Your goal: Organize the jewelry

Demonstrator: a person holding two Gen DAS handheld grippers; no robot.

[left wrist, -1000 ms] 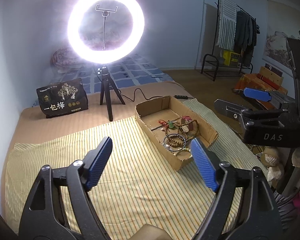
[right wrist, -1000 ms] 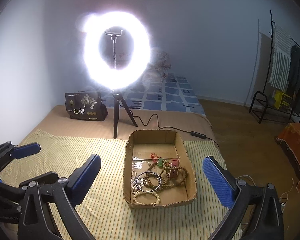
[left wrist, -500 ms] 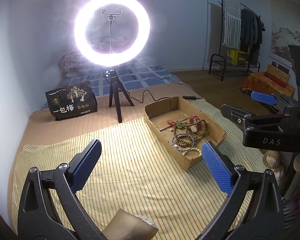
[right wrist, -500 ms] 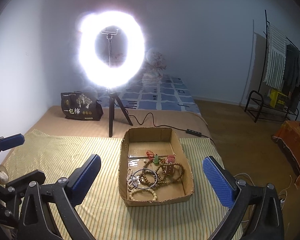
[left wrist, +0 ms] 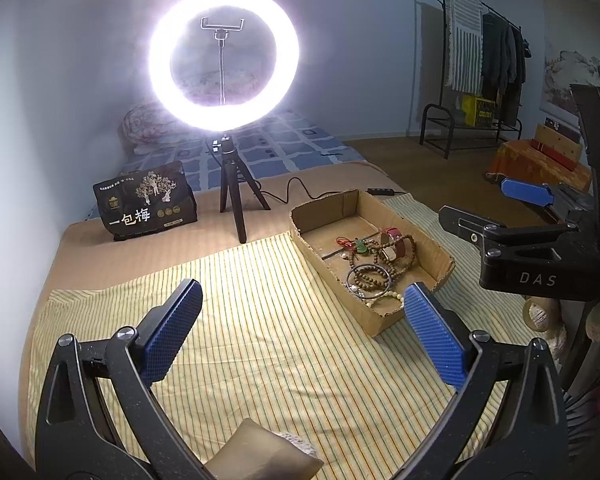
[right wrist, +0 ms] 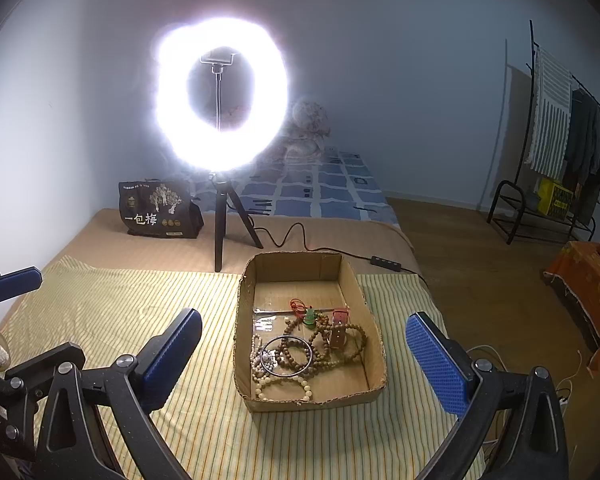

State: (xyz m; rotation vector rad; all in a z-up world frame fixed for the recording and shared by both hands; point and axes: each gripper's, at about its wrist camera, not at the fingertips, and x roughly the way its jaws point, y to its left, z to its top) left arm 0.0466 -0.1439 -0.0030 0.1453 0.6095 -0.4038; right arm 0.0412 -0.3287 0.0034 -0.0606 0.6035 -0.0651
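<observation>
left gripper [left wrist: 302, 322] jaws had just been opening and stood wide, nothing between the blue pads, only the striped cloth [left wrist: 260, 340] under them. right gripper [right wrist: 304, 354] was also spread wide and held nothing. cardboard box [right wrist: 370, 320] sat on the cloth ahead of the right gripper, framed between its fingers but beyond the tips; from the left gripper it lay ahead and off toward the right finger, near corner just past that pad. jewelry [right wrist: 308, 344] was piled in the near half of the box: brown bead bracelets, a pale bead strand, a dark bangle, a red cord with a green pendant, a red strap. ring light [right wrist: 220, 104] on a tripod stood beyond the box, a black bag [right wrist: 158, 210] off toward the left finger side.
</observation>
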